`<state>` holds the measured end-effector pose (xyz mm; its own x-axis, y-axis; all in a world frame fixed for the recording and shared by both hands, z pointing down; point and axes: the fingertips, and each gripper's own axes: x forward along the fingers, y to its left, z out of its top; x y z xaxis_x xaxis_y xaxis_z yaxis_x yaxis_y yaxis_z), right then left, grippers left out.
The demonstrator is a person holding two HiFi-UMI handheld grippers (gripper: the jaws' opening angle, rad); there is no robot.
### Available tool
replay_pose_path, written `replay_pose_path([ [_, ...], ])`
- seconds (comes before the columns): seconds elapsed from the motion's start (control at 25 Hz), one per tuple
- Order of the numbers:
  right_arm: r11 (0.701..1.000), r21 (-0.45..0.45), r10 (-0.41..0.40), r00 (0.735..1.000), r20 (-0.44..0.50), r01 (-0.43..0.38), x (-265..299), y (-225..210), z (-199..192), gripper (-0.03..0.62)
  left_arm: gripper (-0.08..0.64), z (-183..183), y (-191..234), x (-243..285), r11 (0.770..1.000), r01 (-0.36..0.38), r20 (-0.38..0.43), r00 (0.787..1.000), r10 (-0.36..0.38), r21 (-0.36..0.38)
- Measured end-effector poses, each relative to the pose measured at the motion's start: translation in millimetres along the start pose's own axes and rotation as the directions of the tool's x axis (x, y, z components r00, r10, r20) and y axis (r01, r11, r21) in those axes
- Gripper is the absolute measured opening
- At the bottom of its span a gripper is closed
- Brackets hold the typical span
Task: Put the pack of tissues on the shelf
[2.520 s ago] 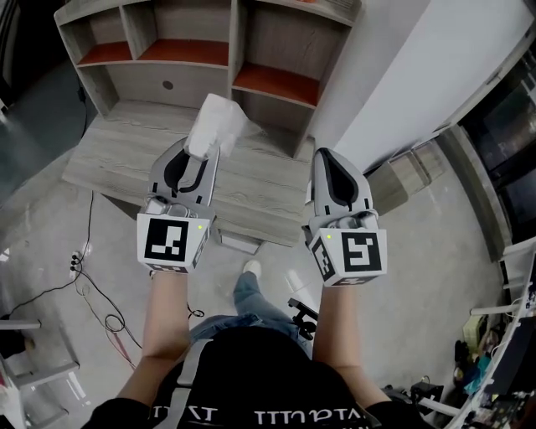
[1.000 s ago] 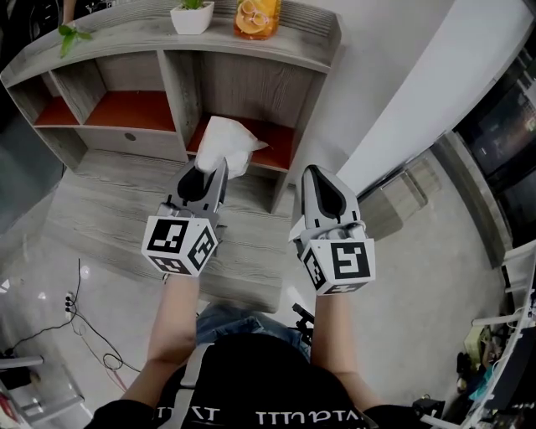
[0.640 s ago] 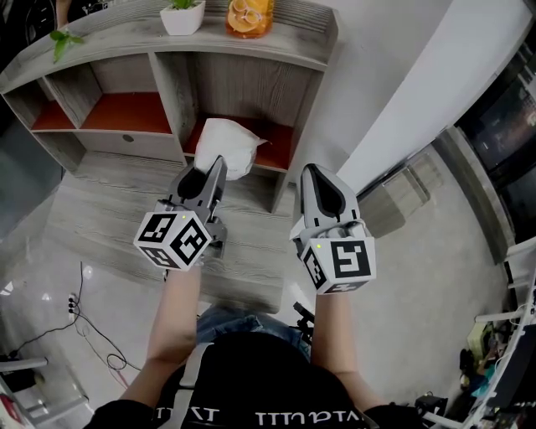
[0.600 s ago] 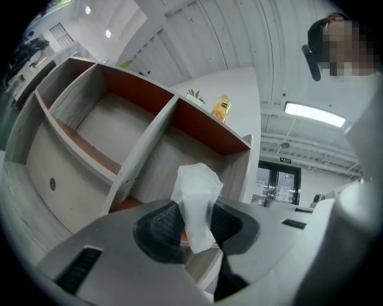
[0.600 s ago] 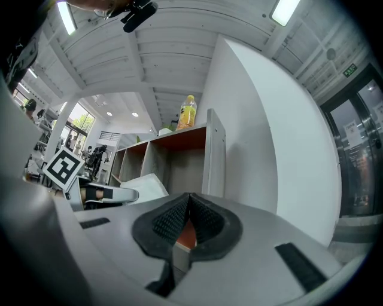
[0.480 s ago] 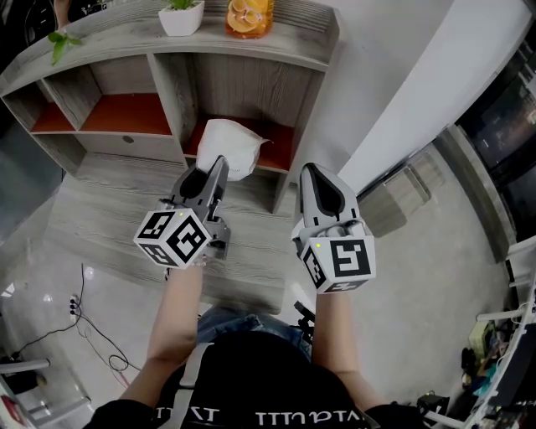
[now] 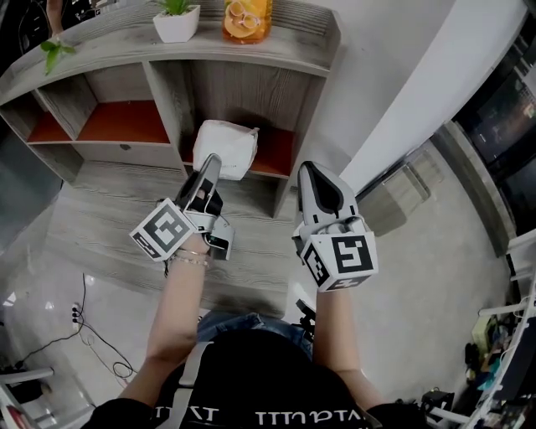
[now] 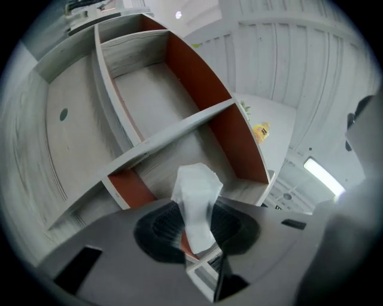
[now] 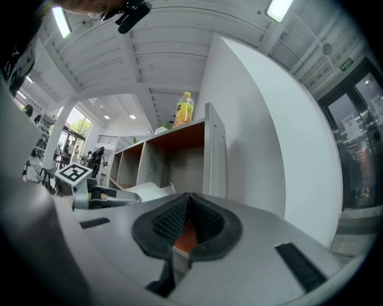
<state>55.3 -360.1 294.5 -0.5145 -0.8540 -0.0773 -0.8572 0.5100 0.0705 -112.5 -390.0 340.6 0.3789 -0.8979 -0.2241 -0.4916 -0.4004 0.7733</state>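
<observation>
The white pack of tissues (image 7: 224, 149) is inside the lower right compartment of the grey shelf (image 7: 295, 100), over its red floor. My left gripper (image 7: 210, 164), rolled onto its side, is shut on the pack's near edge. In the left gripper view the white wrapper (image 8: 196, 200) is pinched between the pads, and the compartments fill the background. My right gripper (image 7: 306, 171) hovers beside the shelf's right wall, shut with nothing in it. In the right gripper view its jaws (image 9: 188, 206) meet, and the pack (image 9: 143, 191) shows to the left.
A white plant pot (image 7: 176, 21) and an orange drink bottle (image 7: 245, 18) stand on the shelf top. The grey wooden desk (image 7: 109, 209) lies below the shelf. A white wall (image 7: 394, 92) rises close on the right. Cables (image 7: 92, 335) trail on the floor.
The left gripper has rolled onto its side and pushed forward, carrying the pack from in front of the shelf into the lower right compartment. The right gripper has barely moved.
</observation>
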Motion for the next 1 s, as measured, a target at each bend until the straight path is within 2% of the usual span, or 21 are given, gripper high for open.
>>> replay_pose_path([
  [0.12, 0.998, 0.061, 0.008, 1.000, 0.013, -0.009, 0.6, -3.8, 2.9, 0.017, 0.100, 0.0, 6.4, 2.1, 0.992, -0.003, 0.012, 1.000, 0.005, -0.123],
  [0.2, 0.996, 0.087, 0.009, 1.000, 0.015, -0.010, 1.1, -5.8, 3.9, 0.017, 0.100, -2.7, 11.4, 1.7, 0.983, -0.026, 0.006, 1.000, 0.027, -0.180],
  [0.36, 0.994, 0.107, 0.008, 1.000, 0.013, -0.009, 2.4, -6.9, 6.0, 0.017, 0.100, -9.5, 18.6, 5.6, 0.973, -0.042, -0.013, 0.999, 0.040, -0.226],
  [0.52, 0.993, 0.117, 0.021, 1.000, 0.010, -0.022, 4.8, -3.9, 8.7, 0.017, 0.100, -18.0, 28.1, 7.8, 0.956, -0.074, -0.040, 0.997, 0.066, -0.283],
  [0.68, 0.992, 0.121, 0.023, 1.000, 0.008, -0.024, 6.9, -2.4, 10.4, 0.017, 0.100, -26.4, 35.4, 13.5, 0.937, -0.075, -0.049, 0.997, 0.062, -0.342],
  [1.0, 0.991, 0.133, 0.015, 1.000, 0.009, -0.016, 12.8, -5.1, 14.5, 0.017, 0.100, -33.8, 55.2, 18.6, 0.910, -0.160, -0.086, 0.987, 0.137, -0.382],
])
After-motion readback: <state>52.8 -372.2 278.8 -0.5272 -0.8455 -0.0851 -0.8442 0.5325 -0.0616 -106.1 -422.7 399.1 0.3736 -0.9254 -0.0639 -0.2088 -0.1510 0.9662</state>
